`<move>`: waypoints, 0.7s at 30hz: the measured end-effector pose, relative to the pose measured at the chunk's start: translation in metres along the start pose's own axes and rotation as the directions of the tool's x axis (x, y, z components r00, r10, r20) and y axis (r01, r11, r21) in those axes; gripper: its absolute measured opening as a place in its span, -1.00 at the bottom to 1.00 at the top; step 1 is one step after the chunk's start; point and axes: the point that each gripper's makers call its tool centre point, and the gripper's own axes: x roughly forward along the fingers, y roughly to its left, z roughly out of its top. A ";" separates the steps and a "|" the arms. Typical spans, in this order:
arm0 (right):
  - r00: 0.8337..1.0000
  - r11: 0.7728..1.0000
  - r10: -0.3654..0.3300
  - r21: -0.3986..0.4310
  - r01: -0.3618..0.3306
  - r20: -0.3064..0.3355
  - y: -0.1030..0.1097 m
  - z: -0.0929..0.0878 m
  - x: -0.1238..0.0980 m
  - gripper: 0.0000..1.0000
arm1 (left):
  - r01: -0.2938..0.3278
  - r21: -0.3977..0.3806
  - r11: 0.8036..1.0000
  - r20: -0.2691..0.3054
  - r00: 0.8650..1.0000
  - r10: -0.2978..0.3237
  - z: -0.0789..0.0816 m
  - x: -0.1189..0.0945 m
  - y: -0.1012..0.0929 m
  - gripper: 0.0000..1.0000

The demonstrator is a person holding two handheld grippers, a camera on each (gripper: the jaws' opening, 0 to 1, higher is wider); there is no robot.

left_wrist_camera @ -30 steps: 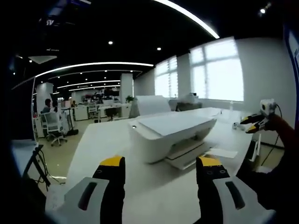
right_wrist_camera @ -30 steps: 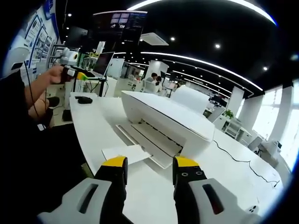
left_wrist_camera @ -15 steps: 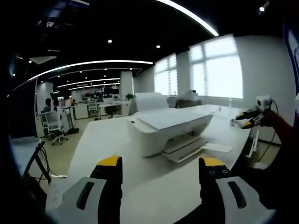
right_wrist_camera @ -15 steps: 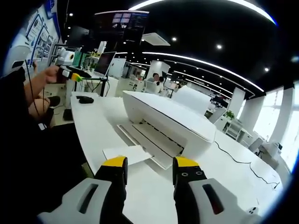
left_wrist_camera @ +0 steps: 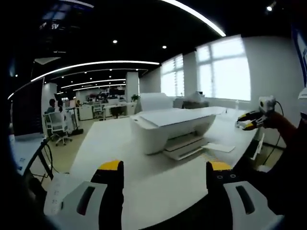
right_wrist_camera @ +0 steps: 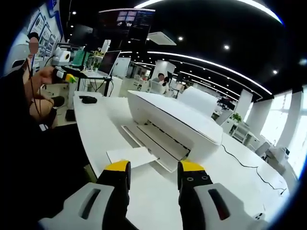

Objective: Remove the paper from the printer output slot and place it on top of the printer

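Observation:
A white printer (left_wrist_camera: 172, 127) stands on a white table (left_wrist_camera: 120, 153) ahead of me. A sheet of paper (left_wrist_camera: 219, 147) lies half out of its output tray, at the printer's low front. My left gripper (left_wrist_camera: 163, 168) hangs open well back from the printer, with nothing between its yellow-tipped fingers. In the right gripper view the printer (right_wrist_camera: 175, 122) is closer and the paper (right_wrist_camera: 133, 155) lies just beyond my right gripper (right_wrist_camera: 154, 167), which is open and empty. A hand holds each gripper out at the side: right gripper (left_wrist_camera: 243, 122), left gripper (right_wrist_camera: 67, 76).
A black mouse (right_wrist_camera: 88, 100) lies on the table's far left, and a thin cable (right_wrist_camera: 244, 165) runs behind the printer. A monitor (right_wrist_camera: 108, 61) and desks stand beyond. Office chairs (left_wrist_camera: 57, 127) and people sit far off. A remote-like device (left_wrist_camera: 55, 203) lies by the near table edge.
The left gripper has drawn back and dropped a little, so the printer looks smaller and farther. The right gripper has barely moved. The paper stays in the tray.

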 end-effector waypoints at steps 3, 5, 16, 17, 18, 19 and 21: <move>1.000 1.000 0.001 -0.002 -0.001 0.003 0.000 0.001 0.000 -0.30 | -0.012 0.000 1.000 0.004 1.000 0.012 -0.001 -0.004 -0.004 0.47; 1.000 1.000 0.002 -0.003 -0.002 0.000 0.001 0.000 0.001 -0.29 | -0.018 0.008 1.000 0.004 1.000 0.018 -0.001 -0.007 -0.007 0.47; 1.000 1.000 0.013 -0.001 -0.013 -0.010 0.006 -0.006 0.006 -0.26 | -0.014 0.016 1.000 0.001 1.000 0.014 -0.008 -0.010 -0.016 0.50; 1.000 1.000 0.016 -0.004 -0.016 -0.008 0.007 -0.005 0.006 -0.25 | -0.015 0.011 1.000 -0.001 1.000 0.015 -0.007 -0.009 -0.014 0.49; 1.000 1.000 0.017 -0.007 -0.017 -0.004 0.007 -0.003 0.006 -0.24 | -0.014 0.009 1.000 -0.001 1.000 0.014 -0.007 -0.009 -0.015 0.49; 1.000 1.000 0.017 -0.009 -0.017 0.006 0.007 -0.001 0.005 -0.23 | -0.012 0.010 1.000 0.003 1.000 0.012 -0.005 -0.009 -0.016 0.49; 1.000 1.000 0.014 -0.010 -0.014 0.015 0.007 0.001 0.003 -0.23 | -0.010 0.022 1.000 0.010 1.000 0.010 -0.002 -0.009 -0.017 0.50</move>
